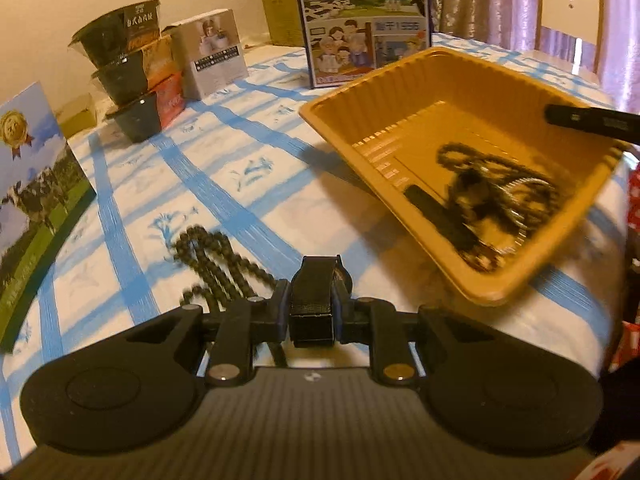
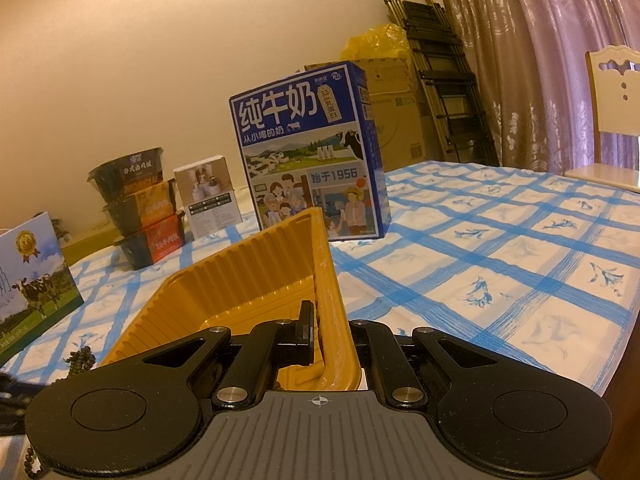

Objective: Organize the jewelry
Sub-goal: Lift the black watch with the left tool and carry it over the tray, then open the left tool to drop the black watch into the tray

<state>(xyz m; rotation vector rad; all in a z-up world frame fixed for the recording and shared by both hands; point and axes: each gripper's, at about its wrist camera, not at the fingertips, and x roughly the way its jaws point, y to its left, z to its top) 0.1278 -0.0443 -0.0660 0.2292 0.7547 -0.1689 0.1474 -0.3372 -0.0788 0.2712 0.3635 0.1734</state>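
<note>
In the left wrist view my left gripper [image 1: 312,296] is shut on a black watch [image 1: 311,322], its strap pinched between the fingers and a round face showing just behind. A dark bead necklace [image 1: 212,264] lies on the checked cloth just beyond it on the left. To the right, a yellow tray [image 1: 400,92] is tilted and holds a blurred heap of beads and a silver chain [image 1: 496,200]. A finger [image 1: 588,120] of my right gripper grips its far rim. In the right wrist view my right gripper [image 2: 328,332] is shut on the tray's wall [image 2: 256,280].
A blue milk carton [image 2: 312,160] stands behind the tray. Stacked black bowls [image 2: 136,200] and a small white box [image 2: 208,200] are at the back left. A cow-print box [image 2: 32,280] stands at left. A chair [image 2: 612,120] and a folded ladder [image 2: 436,60] are past the table's far edge.
</note>
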